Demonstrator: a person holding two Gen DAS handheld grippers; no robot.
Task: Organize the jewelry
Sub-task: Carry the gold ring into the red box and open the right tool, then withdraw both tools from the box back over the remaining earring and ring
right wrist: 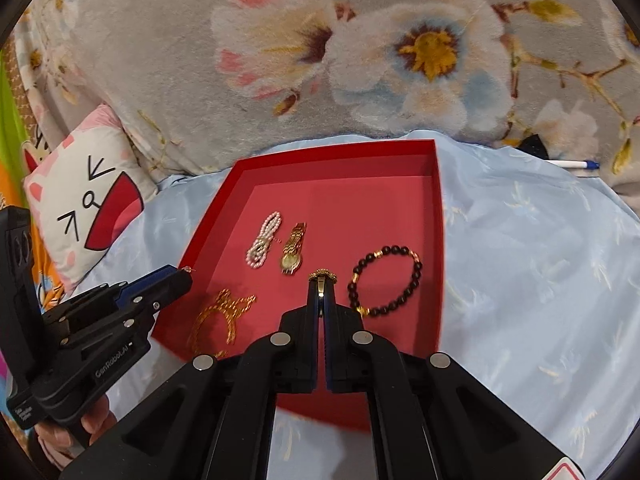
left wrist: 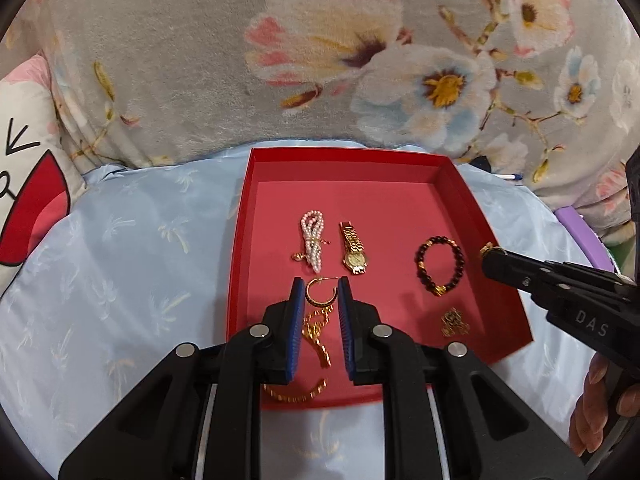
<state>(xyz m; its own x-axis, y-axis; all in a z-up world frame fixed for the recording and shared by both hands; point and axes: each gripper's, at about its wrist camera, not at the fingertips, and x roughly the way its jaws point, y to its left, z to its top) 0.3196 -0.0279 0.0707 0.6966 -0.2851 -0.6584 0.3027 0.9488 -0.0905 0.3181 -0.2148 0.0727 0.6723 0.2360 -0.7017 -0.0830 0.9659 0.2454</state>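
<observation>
Holding, right gripper (right wrist: 321,294): we see its jaws pressed together on a small gold ornament (right wrist: 322,277), which sticks out past the tips above the red tray (right wrist: 439,208).
Left gripper (left wrist: 321,300): its blue pads (left wrist: 297,300) stand a little apart; in its own view a gold hoop earring (left wrist: 320,292) sits between the tips, but we cannot tell whether they pinch it.
Tray contents: we count a pearl strand (left wrist: 313,240) just beside a gold watch (left wrist: 353,248), a dark bead bracelet (left wrist: 440,266) toward the right wall, a gold chain (left wrist: 318,334) near the front, and a small gold pile (left wrist: 454,322) at the front right.
Tray's place: it lies on a pale blue cloth (left wrist: 140,260).
Beyond: we see a floral blanket (left wrist: 180,60), a cartoon cushion (right wrist: 88,208) at the left and a pen (right wrist: 576,164) at the right.
</observation>
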